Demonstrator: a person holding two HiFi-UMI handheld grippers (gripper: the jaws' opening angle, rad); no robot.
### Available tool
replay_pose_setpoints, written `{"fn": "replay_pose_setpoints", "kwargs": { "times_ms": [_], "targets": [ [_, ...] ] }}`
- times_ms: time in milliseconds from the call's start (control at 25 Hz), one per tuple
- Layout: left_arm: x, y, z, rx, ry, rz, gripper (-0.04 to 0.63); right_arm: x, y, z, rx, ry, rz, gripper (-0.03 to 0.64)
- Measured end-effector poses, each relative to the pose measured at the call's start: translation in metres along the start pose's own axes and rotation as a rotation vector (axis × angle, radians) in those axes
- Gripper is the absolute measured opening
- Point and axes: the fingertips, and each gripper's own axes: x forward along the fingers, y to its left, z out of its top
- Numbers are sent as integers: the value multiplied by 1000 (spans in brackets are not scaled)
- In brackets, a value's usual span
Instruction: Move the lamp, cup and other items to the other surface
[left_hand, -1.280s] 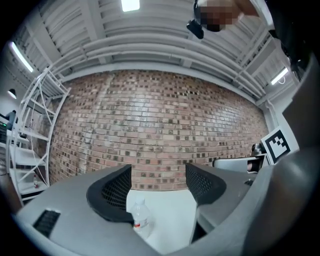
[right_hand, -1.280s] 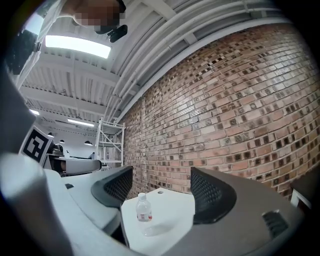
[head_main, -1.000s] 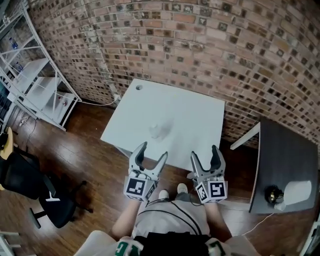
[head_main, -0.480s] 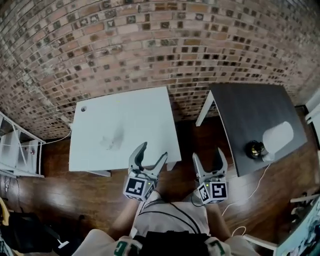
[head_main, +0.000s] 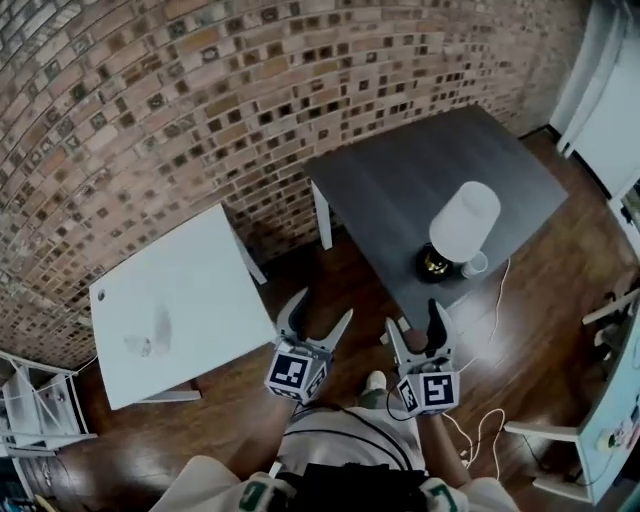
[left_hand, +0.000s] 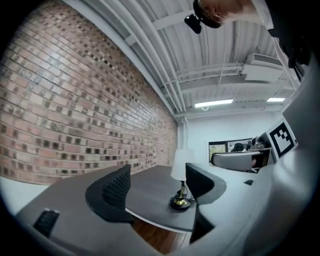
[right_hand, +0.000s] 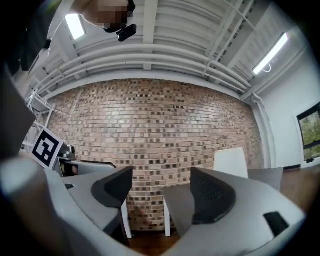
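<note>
Left claw (head_main: 320, 308) and right claw (head_main: 414, 315) stand apart, empty; cup (head_main: 474, 264), perhaps empty, just beside lamp (head_main: 462, 225).

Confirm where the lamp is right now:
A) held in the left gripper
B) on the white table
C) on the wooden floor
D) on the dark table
D: the lamp stands upright on the dark table, near the edge on the person's side, with a small white cup beside its base.
</note>
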Motion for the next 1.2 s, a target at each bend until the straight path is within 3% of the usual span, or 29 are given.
{"fn": "replay_pose_setpoints", "kwargs": {
  "times_ms": [320,520,920,1200],
  "targets": [
    [115,-118,-43,-29,80,-210,373,-54,-151,-17,69,26,-222,373],
    [177,-152,-117,-48,221,-321,485,-73,-198,-36,113,39,-349,373],
    [320,-178,-237,-30,347,-330,430,-104,-257,-80,126,153,-463,373],
    [396,-180,-279,-43,348,-246,414,-122,-278,-97,133,246,-475,373]
  ]
}}
